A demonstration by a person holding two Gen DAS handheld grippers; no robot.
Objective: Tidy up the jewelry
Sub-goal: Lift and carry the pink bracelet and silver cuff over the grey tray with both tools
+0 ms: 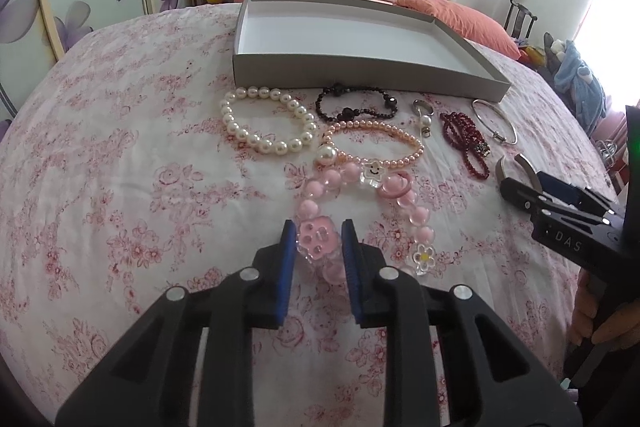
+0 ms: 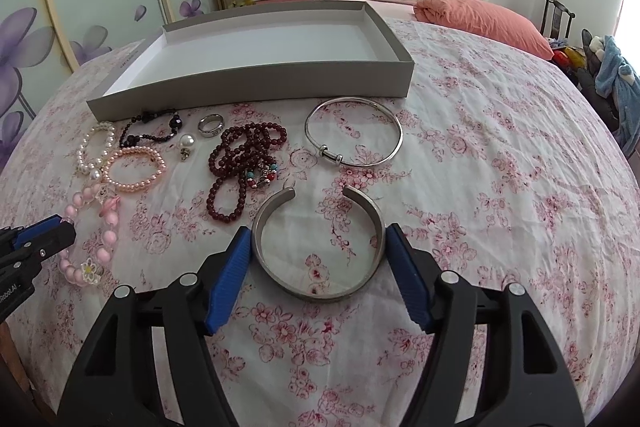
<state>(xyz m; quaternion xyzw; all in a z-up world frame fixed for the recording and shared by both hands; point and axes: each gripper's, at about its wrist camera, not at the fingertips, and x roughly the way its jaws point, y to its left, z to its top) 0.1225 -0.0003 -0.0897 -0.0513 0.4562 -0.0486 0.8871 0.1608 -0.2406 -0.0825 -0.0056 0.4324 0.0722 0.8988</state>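
Observation:
My left gripper (image 1: 318,235) straddles the near end of a pink bead bracelet (image 1: 352,203) with a paw charm; the pads touch it on both sides. My right gripper (image 2: 318,237) straddles a wide open silver cuff (image 2: 316,247), the pads at its sides. Beyond them lie a white pearl bracelet (image 1: 266,121), a peach pearl bracelet (image 1: 374,143), a black bead bracelet (image 1: 356,103), a dark red bead strand (image 2: 244,163), a silver ring (image 2: 211,125), a pearl charm (image 2: 186,143) and a thin silver bangle (image 2: 354,131). A grey, white-lined tray (image 2: 256,83) stands behind them.
Everything lies on a bed with a pink floral sheet (image 2: 500,187). An orange pillow (image 2: 484,21) and a headboard are behind the tray. Wardrobe doors with purple flowers are at left. A chair with blue clothing (image 2: 616,83) is at right.

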